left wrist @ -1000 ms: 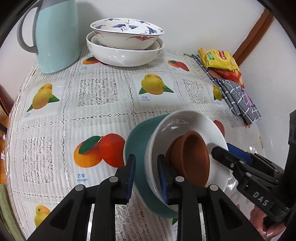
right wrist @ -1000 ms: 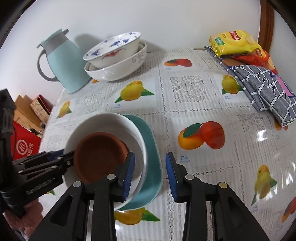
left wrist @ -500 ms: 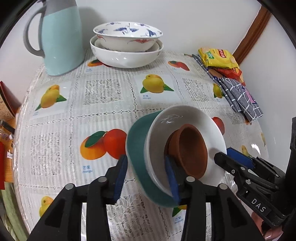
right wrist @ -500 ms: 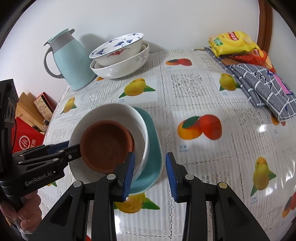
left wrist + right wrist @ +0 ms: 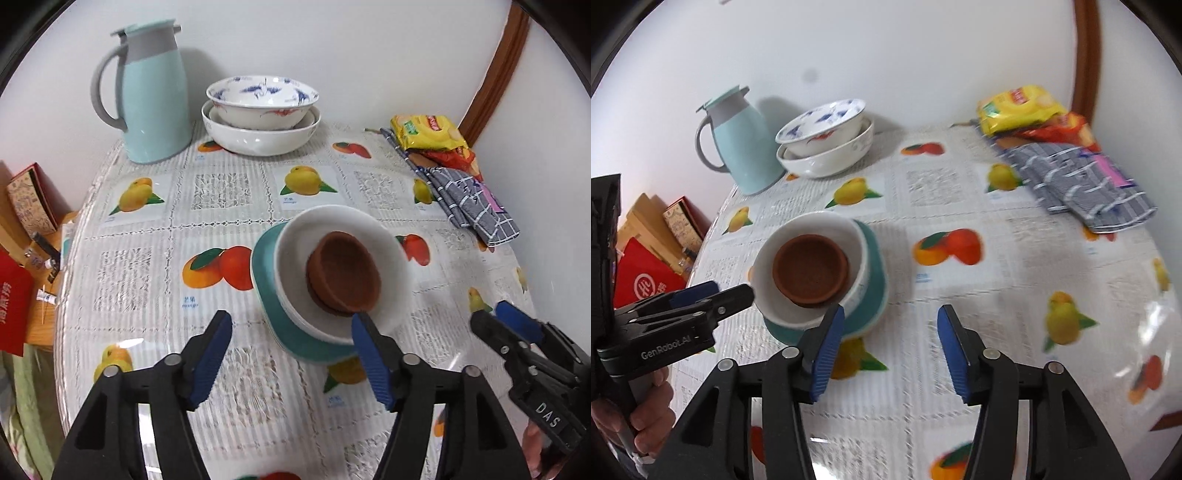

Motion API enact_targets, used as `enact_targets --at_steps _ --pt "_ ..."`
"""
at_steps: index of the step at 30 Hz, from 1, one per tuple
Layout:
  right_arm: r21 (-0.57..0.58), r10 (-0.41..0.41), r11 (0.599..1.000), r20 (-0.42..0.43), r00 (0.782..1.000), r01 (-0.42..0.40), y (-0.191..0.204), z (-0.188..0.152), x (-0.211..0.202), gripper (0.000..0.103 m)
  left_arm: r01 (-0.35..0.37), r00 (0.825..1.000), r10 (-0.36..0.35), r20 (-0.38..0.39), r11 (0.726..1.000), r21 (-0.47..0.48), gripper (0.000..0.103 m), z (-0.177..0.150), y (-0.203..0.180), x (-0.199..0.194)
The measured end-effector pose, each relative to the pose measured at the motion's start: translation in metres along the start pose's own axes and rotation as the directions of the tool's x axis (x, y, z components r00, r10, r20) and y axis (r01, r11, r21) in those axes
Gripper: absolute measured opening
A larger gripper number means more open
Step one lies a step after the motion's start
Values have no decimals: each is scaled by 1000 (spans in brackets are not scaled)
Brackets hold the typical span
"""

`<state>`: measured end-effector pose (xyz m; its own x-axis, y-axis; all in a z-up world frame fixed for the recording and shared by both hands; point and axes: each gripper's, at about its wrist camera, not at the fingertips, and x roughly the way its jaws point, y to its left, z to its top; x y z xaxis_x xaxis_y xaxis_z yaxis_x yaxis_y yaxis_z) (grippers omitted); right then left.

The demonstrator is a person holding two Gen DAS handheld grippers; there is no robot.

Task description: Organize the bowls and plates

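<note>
Stack done: brown bowl (image 5: pixel 345 275) in white bowl (image 5: pixel 388 243) on teal plate (image 5: pixel 267 295). Your left claw (image 5: pixel 291 360) & right claw (image 5: pixel 890 347) are opening, empty. Two nested bowls (image 5: pixel 260 122) at the back of the surface (image 5: pixel 147 288), nothing left afaict.

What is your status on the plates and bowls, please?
Left gripper and right gripper opening, nothing between them. Brown bowl nested in white bowl on teal plate. Nothing in the way.
</note>
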<state>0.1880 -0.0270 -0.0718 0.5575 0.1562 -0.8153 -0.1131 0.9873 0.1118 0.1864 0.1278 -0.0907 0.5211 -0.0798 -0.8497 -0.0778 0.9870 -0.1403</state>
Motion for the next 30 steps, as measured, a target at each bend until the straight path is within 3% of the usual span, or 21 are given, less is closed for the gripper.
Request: enact_targets --at_steps 6,9,10,14,20,23,30 --pt "-4 -45 999 74 996 45 -14 -14 -47 57 -35 997 34 69 999 19 75 -21 -21 -36" --pt "-8 -57 998 112 992 58 -18 -23 -66 59 -154 979 146 140 987 43 75 -31 -40 -57" --pt "-5 -58 998 121 991 59 -20 -26 -72 67 -168 974 160 162 985 42 75 -35 -46 -64" --pt "11 -53 999 163 985 52 -29 -37 -97 82 -134 969 119 218 989 59 76 -47 -63 -92" --pt "16 -87 996 221 971 85 -40 -57 -134 93 -101 958 78 275 992 70 78 -69 -86 -127" --pt "16 -126 992 247 961 126 -45 -70 -151 95 -79 953 54 297 994 73 78 -81 -98 -142" --pt "48 -141 990 260 955 133 -56 -96 -177 96 -73 942 43 332 994 78 81 -105 -112 -162"
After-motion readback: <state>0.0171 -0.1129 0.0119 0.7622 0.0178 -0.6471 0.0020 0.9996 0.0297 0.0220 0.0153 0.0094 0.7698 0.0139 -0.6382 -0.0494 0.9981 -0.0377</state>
